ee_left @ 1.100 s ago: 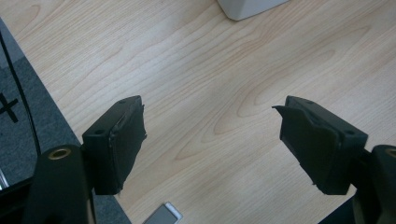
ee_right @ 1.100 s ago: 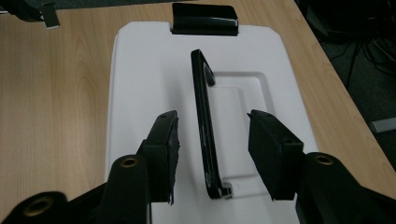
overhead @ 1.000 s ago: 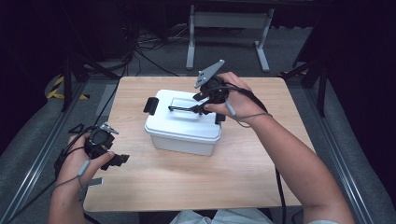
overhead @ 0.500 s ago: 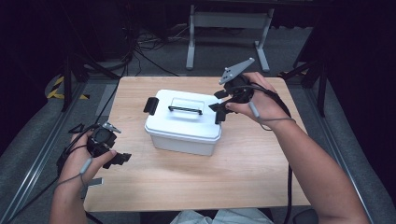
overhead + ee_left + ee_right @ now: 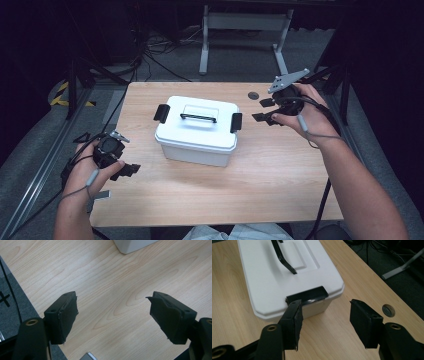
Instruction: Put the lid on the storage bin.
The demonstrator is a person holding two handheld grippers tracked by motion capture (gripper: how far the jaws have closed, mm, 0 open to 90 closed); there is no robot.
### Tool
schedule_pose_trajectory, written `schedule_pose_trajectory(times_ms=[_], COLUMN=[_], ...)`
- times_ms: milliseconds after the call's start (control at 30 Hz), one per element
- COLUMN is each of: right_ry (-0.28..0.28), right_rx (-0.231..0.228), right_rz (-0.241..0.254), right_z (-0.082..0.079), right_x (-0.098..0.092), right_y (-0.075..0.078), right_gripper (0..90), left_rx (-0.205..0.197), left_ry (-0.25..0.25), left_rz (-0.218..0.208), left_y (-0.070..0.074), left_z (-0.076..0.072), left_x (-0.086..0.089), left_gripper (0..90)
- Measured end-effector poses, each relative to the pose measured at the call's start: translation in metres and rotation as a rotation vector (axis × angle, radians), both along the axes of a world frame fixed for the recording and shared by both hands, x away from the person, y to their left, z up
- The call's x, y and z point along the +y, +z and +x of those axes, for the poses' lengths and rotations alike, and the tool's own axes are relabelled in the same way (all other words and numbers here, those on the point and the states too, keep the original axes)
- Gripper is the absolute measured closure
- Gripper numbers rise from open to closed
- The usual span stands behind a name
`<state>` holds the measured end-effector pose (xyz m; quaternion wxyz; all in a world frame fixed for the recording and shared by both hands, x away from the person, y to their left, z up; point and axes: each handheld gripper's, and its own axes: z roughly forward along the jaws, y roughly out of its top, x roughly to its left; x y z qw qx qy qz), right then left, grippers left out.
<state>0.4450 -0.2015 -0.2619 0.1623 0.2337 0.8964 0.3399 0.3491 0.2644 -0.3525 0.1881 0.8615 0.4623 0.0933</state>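
High view | left gripper (image 5: 131, 170) left of white box (image 5: 197, 131), jaws wide, empty | right gripper (image 5: 263, 111) beside box's right latch (image 5: 308, 297), jaws apart, empty

The high view looks forward and down from above the person's side, taking in the whole bench (image 5: 280, 190) and the floor beyond it. The left gripper (image 5: 112, 315) view sits close over bare wood, tilted steeply down, with a corner of the white lidded box (image 5: 132, 245) ahead of its jaws. The right gripper (image 5: 324, 317) view looks low and slantwise along its jaws at the same box's near latch (image 5: 308, 296), close by. All three views share that box.
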Motion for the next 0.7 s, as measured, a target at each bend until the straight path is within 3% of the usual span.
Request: schedule_pose_trajectory(times_ms=[333, 700], right_ry=[-0.082, -0.143], right_rx=[0.036, 0.058], right_rz=[-0.002, -0.017], right_z=[0.0, 0.004], right_x=[-0.039, -0.066], right_y=[-0.021, -0.056], right_gripper=[39.7, 38.2], left_rx=[-0.003, -0.022], left_ry=[-0.005, 0.024], left_rz=[0.002, -0.006], left_y=[-0.001, -0.005], left_z=[0.002, 0.002], left_x=[0.0, 0.005], left_gripper=[22.6, 23.3])
